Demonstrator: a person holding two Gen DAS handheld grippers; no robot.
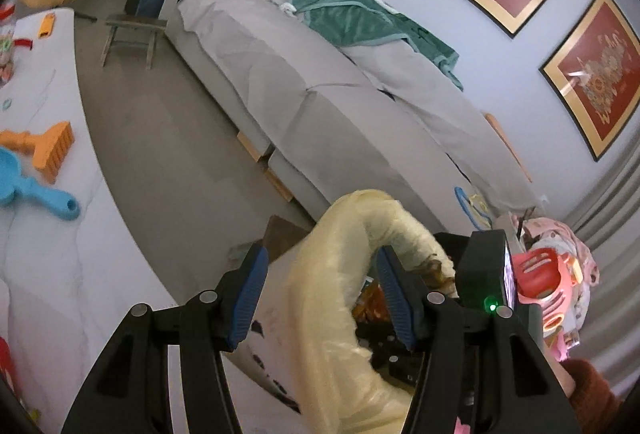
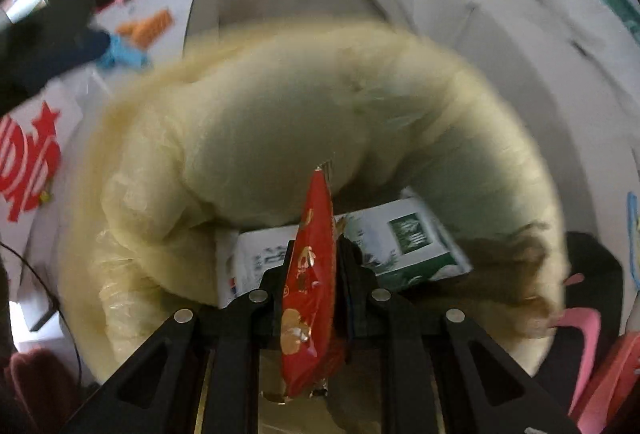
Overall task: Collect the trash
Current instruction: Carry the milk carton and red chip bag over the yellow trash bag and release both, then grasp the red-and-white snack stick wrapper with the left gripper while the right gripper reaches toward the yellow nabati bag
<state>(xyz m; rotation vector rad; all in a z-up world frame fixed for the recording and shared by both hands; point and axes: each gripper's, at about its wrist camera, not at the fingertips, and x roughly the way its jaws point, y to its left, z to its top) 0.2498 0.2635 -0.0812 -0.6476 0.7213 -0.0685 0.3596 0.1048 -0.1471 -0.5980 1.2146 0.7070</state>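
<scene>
A red snack wrapper (image 2: 308, 282) is clamped on edge between the jaws of the right gripper (image 2: 314, 246), which is pointed steeply down over the mouth of a pale yellow trash bag (image 2: 288, 114). A green-and-white carton (image 2: 404, 246) is seen inside the bag. The bag's rolled rim is straddled by the left gripper (image 1: 320, 298), angled downward; its blue pads (image 1: 250, 294) are set apart, and whether the plastic is pinched cannot be told. A grey sofa (image 1: 304, 90) is seen behind, toys on the table (image 1: 44, 218) alongside.
</scene>
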